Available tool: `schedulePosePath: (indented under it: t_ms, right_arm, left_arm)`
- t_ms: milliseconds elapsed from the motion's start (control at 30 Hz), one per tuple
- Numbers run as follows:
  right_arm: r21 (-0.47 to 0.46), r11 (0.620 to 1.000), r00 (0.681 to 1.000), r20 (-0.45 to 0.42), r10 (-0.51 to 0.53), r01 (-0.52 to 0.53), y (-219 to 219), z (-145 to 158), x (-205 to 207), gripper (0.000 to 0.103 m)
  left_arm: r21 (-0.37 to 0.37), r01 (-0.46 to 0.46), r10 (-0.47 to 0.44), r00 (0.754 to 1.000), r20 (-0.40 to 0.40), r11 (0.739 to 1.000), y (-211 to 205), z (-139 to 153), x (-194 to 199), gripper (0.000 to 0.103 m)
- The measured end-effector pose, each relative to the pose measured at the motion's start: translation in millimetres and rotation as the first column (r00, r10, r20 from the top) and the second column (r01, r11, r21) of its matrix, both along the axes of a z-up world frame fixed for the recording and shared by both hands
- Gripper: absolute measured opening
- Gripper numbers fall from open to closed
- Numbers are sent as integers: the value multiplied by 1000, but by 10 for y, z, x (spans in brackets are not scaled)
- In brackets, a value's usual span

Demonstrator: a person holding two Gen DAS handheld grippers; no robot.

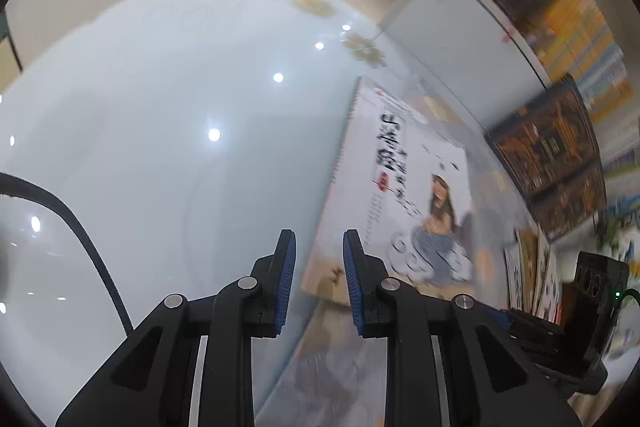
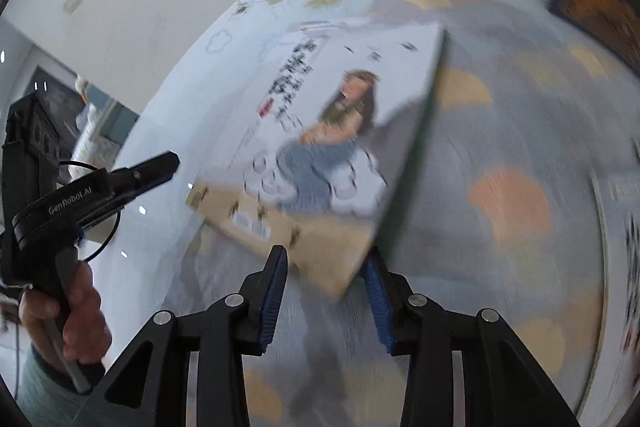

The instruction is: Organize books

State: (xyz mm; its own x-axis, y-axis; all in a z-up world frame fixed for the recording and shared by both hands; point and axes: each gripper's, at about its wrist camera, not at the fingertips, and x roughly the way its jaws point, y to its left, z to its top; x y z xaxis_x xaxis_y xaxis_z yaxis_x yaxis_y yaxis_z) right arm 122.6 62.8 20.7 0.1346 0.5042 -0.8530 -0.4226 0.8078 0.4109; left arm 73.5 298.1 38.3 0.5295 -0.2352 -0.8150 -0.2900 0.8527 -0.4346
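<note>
A white book with black Chinese title and a woman in jeans on its cover (image 1: 404,187) lies tilted at the table's right side. My left gripper (image 1: 319,251) is open and empty, just left of the book's near edge. In the right wrist view the same book (image 2: 320,131) is raised and blurred, its near corner between my right gripper's (image 2: 326,267) open fingers; whether they touch it I cannot tell. The left gripper (image 2: 152,167) shows at left, held by a hand.
A glossy white table (image 1: 160,115) spreads left. A shelf of books (image 1: 560,39) and a dark upright book (image 1: 556,163) stand at the right. Several books (image 1: 532,279) stand near the right gripper. A patterned cloth (image 2: 500,147) covers the surface under the book.
</note>
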Motion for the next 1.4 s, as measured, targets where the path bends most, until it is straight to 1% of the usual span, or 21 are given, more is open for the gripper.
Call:
schedulePosePath:
  t_ms: [100,167,200,233,267,300,333,367,467,567,633,767,833,900,933,1033,1100,1167,1200,1300,1400]
  right_arm:
    - [16,998,998,-28,-57,58,-396,11,-297,38]
    - [15,995,994,-34,-101,101,-656,26,-514,38]
    - [16,991,990,-39,-132,133,-821,37,-643,38]
    - [19,986,985,-46,-166,167,-988,43,-761,38]
    - [17,976,975,-56,-216,217,-1201,48,-899,39]
    - [16,967,966,-62,-253,254,-1355,52,-981,42]
    - [18,957,955,-64,-288,290,-1504,59,-1063,49]
    - [23,942,940,-65,-334,336,-1693,77,-1143,52]
    - [41,888,889,-41,-456,458,-2243,170,-1317,53]
    - [43,835,835,11,-550,549,-2773,326,-1397,53]
    - [50,796,795,46,-605,603,-3134,446,-1400,53]
    - [58,735,728,104,-678,676,-3715,560,-1344,53]
    - [70,716,707,113,-698,695,-3939,546,-1249,51]
    - [50,712,705,110,-701,700,-4105,485,-1111,48]
    - [40,713,707,106,-699,700,-4146,444,-1039,44]
    - [30,721,716,90,-692,692,-4254,316,-854,38]
    - [26,729,724,91,-683,684,-4300,242,-755,37]
    - [2,736,734,83,-675,677,-4321,159,-654,37]
    - [-2,739,738,70,-671,673,-4349,110,-651,37]
    - [-15,744,744,38,-667,668,-4394,2,-580,37]
    - [-2,760,760,9,-650,650,-4398,-65,-517,37]
  left_arm:
    - [6,90,-90,996,16,996,-228,127,-69,22]
    - [-21,169,-169,985,25,985,-483,204,-87,24]
    - [-35,205,-204,978,32,978,-615,242,-86,31]
    - [-45,258,-256,966,44,965,-837,299,-87,33]
    - [-47,297,-295,954,51,954,-1007,343,-83,40]
    - [-47,335,-332,941,63,941,-1189,390,-76,51]
    - [-44,374,-370,925,83,926,-1394,445,-77,57]
    - [-41,405,-399,911,103,913,-1605,493,-83,66]
    - [-31,511,-504,854,125,859,-2239,592,-48,67]
    - [27,600,-598,791,129,799,-2888,679,3,67]
    - [46,646,-646,754,123,762,-3301,709,62,67]
    - [76,707,-711,697,99,703,-3916,680,232,65]
    - [106,724,-732,677,75,681,-4169,622,347,65]
    - [122,722,-731,681,45,681,-4339,516,496,63]
    - [120,717,-725,688,36,687,-4381,484,541,62]
    - [77,698,-701,712,32,712,-4503,369,752,62]
    - [75,704,-707,706,27,706,-4561,330,820,62]
    - [107,701,-705,709,5,705,-4651,269,875,62]
    - [102,700,-703,711,-4,707,-4670,225,902,62]
    - [41,701,-701,713,-26,712,-4719,111,957,62]
    - [51,701,-701,713,-17,711,-4743,115,931,62]
